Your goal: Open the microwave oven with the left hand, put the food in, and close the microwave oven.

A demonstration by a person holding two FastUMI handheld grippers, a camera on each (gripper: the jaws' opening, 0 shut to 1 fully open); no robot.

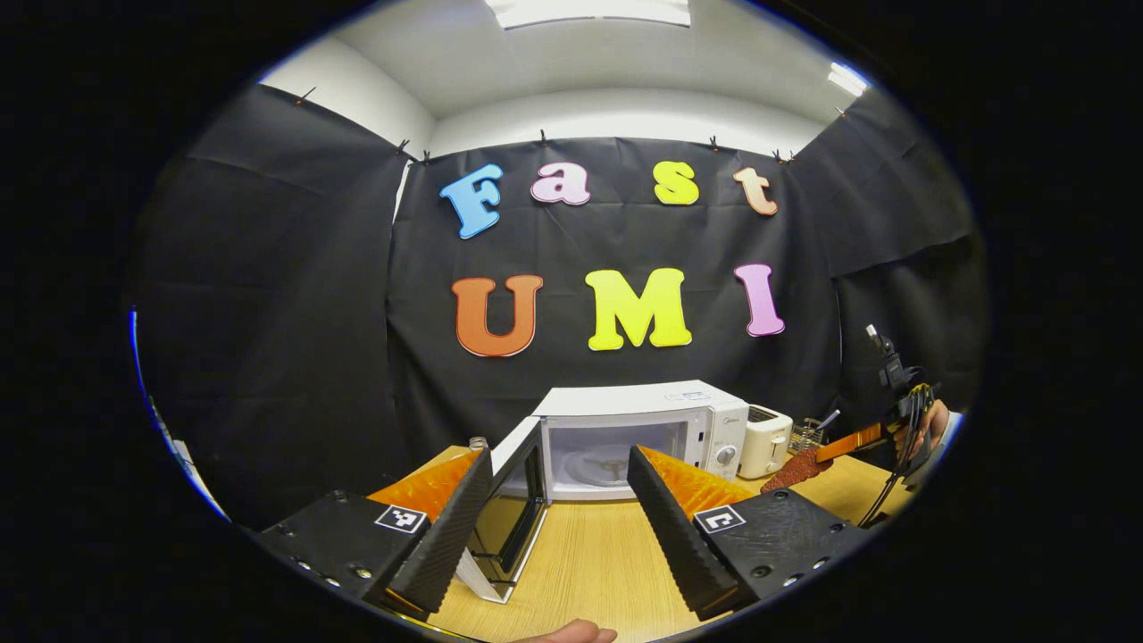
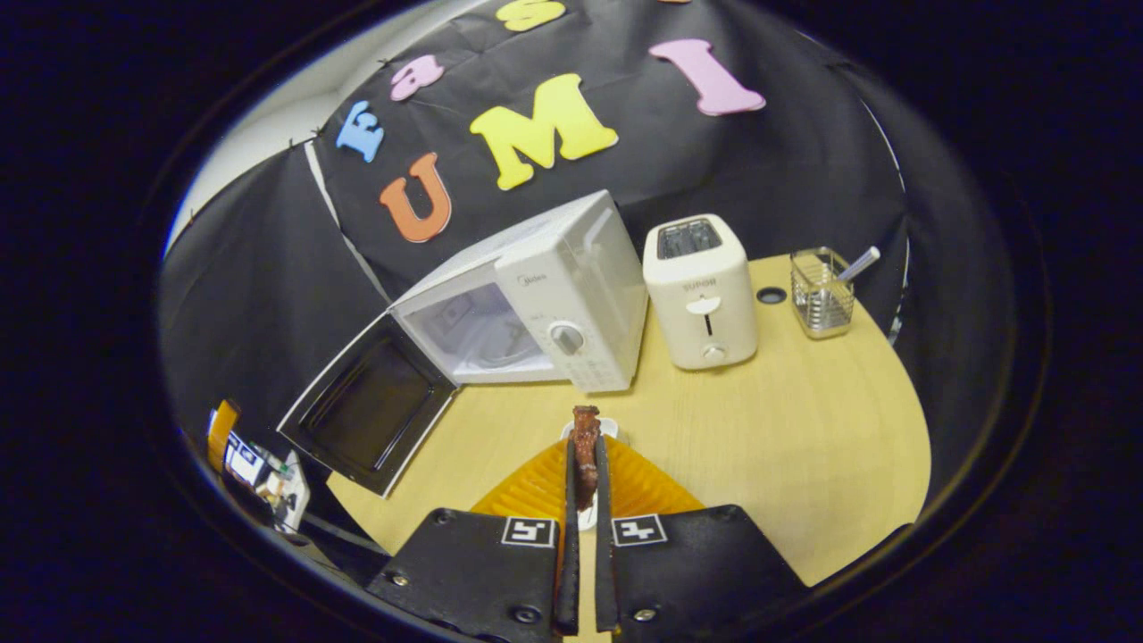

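Grippers: two; left gripper (image 1: 558, 473) spread wide, holding nothing; right gripper (image 2: 585, 446) pinching one strip of brown food (image 2: 586, 451), both fingers pressed on it
Table (image 2: 804, 446): one, light wood
Microwave (image 2: 545, 304): one, white; door (image 2: 371, 415) swung fully open, cavity bare apart from its turntable
Toaster (image 2: 701, 290): one, just beside the microwave
Wire holder (image 2: 821, 295): one, near the far edge; seen clearly from the right gripper view
Left gripper view: the right gripper (image 1: 853, 442) far off, hand-held, carrying the food
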